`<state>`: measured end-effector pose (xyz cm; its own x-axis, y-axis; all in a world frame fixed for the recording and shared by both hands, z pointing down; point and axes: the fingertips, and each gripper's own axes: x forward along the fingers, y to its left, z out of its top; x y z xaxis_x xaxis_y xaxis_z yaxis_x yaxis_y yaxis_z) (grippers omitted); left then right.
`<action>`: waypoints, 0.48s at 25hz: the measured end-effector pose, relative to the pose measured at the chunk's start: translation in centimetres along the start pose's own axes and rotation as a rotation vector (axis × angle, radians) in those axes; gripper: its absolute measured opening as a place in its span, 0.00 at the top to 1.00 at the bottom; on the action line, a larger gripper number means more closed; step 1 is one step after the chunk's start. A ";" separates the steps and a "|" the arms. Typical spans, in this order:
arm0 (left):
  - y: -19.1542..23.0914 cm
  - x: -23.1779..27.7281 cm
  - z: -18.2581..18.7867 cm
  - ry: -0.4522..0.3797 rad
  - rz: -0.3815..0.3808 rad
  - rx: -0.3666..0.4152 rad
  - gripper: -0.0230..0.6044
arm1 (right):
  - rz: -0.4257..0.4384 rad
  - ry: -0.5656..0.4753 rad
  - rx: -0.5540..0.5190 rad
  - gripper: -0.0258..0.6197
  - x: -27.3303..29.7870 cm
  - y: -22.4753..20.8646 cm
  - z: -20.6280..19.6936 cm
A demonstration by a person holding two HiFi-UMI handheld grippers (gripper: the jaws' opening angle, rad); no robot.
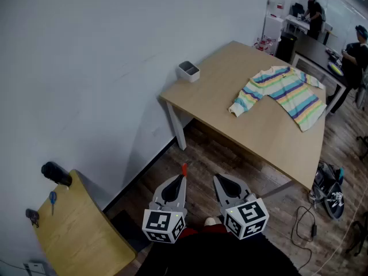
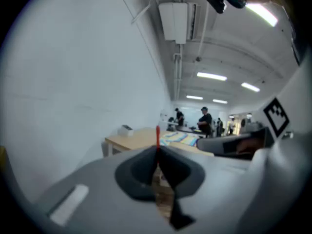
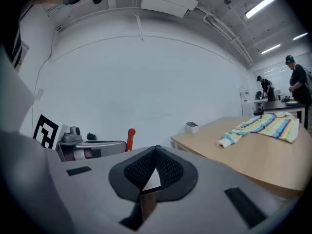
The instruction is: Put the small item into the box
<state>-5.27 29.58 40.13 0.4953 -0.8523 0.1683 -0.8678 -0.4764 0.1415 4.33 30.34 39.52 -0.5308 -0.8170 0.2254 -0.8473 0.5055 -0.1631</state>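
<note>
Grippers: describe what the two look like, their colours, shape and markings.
Both are alike. The left gripper and right gripper have smooth grey bodies that taper forward to a pointed claw. Each claw is lined with black pads, which look ribbed in the right gripper view. At the rear each carries a white cube with black square markers. No cables show.

Ahead of the left gripper (image 1: pixel 183 176): matt light-wood table (image 1: pixel 230 79), soft striped knit sweater (image 1: pixel 287 94), dark wood-plank floor (image 1: pixel 201 154).

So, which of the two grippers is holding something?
The left gripper: a thin red item sticks out from its closed jaws. The right gripper is shut with nothing in it.
</note>
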 end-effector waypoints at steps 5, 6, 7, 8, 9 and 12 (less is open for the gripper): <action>-0.1 0.1 0.0 0.006 0.003 -0.001 0.95 | -0.002 0.001 -0.001 0.95 -0.2 -0.3 0.0; -0.1 0.3 0.0 0.007 0.006 0.000 0.95 | -0.003 0.000 -0.004 0.95 -0.2 -0.5 0.0; -0.1 0.4 0.0 0.008 0.009 0.000 0.95 | -0.005 0.000 -0.003 0.95 -0.2 -0.7 -0.1; -0.1 0.6 0.0 0.008 0.013 0.000 0.95 | -0.008 0.004 0.001 0.95 -0.2 -1.0 -0.2; -0.1 0.9 0.0 0.008 0.016 0.002 0.95 | -0.012 0.010 0.005 0.95 -0.3 -1.4 -0.4; -0.3 1.8 0.0 0.012 0.027 0.011 0.95 | -0.017 0.024 0.012 0.95 -0.3 -2.6 -0.7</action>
<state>-4.07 28.19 40.41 0.4721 -0.8622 0.1834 -0.8812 -0.4558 0.1257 6.71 29.46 40.59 -0.5168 -0.8184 0.2513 -0.8560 0.4881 -0.1706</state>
